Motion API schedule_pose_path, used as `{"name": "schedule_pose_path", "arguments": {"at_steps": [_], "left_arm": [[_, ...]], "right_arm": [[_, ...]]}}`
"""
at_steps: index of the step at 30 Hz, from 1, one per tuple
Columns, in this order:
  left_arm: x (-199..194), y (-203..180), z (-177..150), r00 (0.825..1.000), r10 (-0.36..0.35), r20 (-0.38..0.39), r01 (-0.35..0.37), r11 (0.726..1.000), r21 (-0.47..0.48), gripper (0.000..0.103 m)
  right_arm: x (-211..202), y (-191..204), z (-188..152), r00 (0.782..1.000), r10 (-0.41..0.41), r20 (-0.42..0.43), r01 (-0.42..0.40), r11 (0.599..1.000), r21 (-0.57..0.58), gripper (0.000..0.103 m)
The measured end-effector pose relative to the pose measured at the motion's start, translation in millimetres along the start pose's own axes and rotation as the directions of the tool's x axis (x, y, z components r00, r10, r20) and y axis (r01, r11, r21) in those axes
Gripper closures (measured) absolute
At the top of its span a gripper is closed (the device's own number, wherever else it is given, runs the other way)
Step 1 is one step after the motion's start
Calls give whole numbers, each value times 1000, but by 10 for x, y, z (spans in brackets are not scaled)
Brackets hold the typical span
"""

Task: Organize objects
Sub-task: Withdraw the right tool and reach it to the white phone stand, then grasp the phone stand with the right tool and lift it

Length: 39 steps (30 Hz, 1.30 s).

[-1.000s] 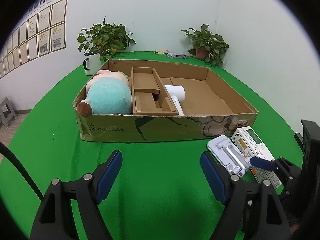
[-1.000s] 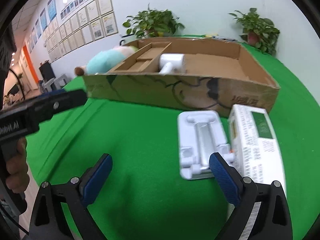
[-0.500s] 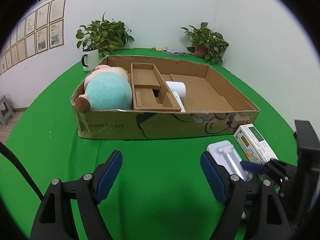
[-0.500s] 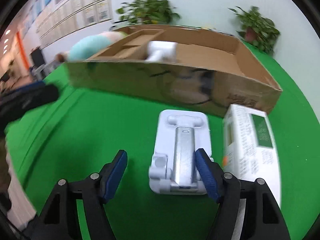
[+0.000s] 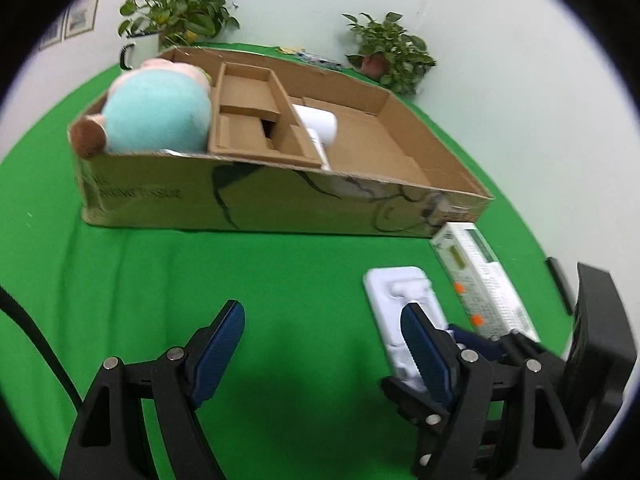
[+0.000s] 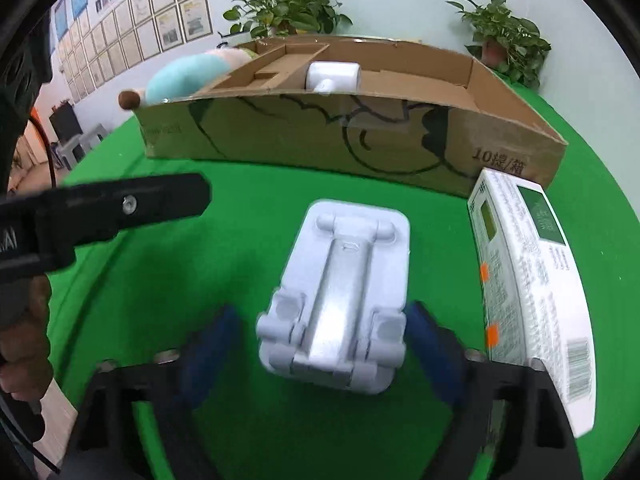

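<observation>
A white moulded tray with a silver bar (image 6: 340, 292) lies on the green cloth in front of a cardboard box (image 6: 352, 136). My right gripper (image 6: 320, 344) is open, its blue pads on either side of the tray's near end; the right pad looks close to the tray edge. The tray also shows in the left wrist view (image 5: 404, 304). A white carton (image 6: 528, 280) lies to its right. My left gripper (image 5: 320, 344) is open and empty, hovering left of the tray. The box holds a teal plush toy (image 5: 156, 116) and a white hair dryer (image 5: 318, 128).
The box has a cardboard insert (image 5: 256, 116) in its middle and bare floor on its right side. Potted plants (image 5: 388, 52) and a mug (image 5: 140, 48) stand behind the box. The left gripper's body (image 6: 100, 212) reaches in at the left of the right wrist view.
My right gripper has moved forward so the white tray's near end sits between its pads. My left gripper has shifted and tilted; the box looks closer.
</observation>
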State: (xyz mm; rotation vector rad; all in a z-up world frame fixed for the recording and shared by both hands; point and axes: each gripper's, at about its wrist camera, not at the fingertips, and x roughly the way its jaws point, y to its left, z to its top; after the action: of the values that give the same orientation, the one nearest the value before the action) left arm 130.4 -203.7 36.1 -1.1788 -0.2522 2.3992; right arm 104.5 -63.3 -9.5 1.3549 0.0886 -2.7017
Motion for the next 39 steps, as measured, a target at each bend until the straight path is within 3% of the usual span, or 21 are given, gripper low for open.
{"name": "schedule_pose_path", "arguments": {"at_steps": [4, 8, 11, 15, 17, 18, 20, 21, 23, 28, 39], "left_arm": [[26, -19, -127, 997, -57, -56, 57, 998, -3, 23], [17, -19, -319, 973, -200, -111, 193, 979, -71, 24], [35, -52, -431, 955, -262, -139, 248, 963, -107, 24], [25, -82, -447, 951, -279, -131, 264, 957, -121, 24], [23, -87, -445, 947, -292, -137, 276, 953, -128, 25], [17, -87, -444, 945, -294, -140, 278, 952, -126, 29], [38, -84, -442, 939, -302, -164, 283, 950, -129, 47], [53, -79, -445, 939, -295, -178, 275, 953, -129, 49], [68, -77, -448, 947, -264, -184, 246, 962, -115, 60], [36, -43, -436, 941, -285, -185, 264, 956, -130, 64], [-217, -280, -125, 945, -304, -118, 302, 953, -30, 72]], "right_arm": [[-152, 56, -176, 999, 48, 9, -48, 999, -12, 33], [-300, 66, -340, 994, 111, 14, -112, 993, 29, 33], [-346, 73, -383, 988, 154, 22, -155, 987, 52, 33], [-386, 54, -415, 956, 292, 22, -292, 947, 133, 33], [-420, 121, -457, 955, 297, 23, -297, 947, 120, 33], [-429, 154, -470, 954, 299, 24, -300, 948, 109, 33], [-430, 170, -478, 946, 323, 26, -324, 940, 109, 33], [-434, 184, -481, 942, 334, 26, -335, 936, 107, 33], [-417, 222, -467, 946, 323, 25, -323, 942, 92, 33], [-414, 258, -449, 953, 302, 23, -303, 951, 69, 33], [-587, 177, -218, 958, 265, 109, -273, 960, 63, 34]]}}
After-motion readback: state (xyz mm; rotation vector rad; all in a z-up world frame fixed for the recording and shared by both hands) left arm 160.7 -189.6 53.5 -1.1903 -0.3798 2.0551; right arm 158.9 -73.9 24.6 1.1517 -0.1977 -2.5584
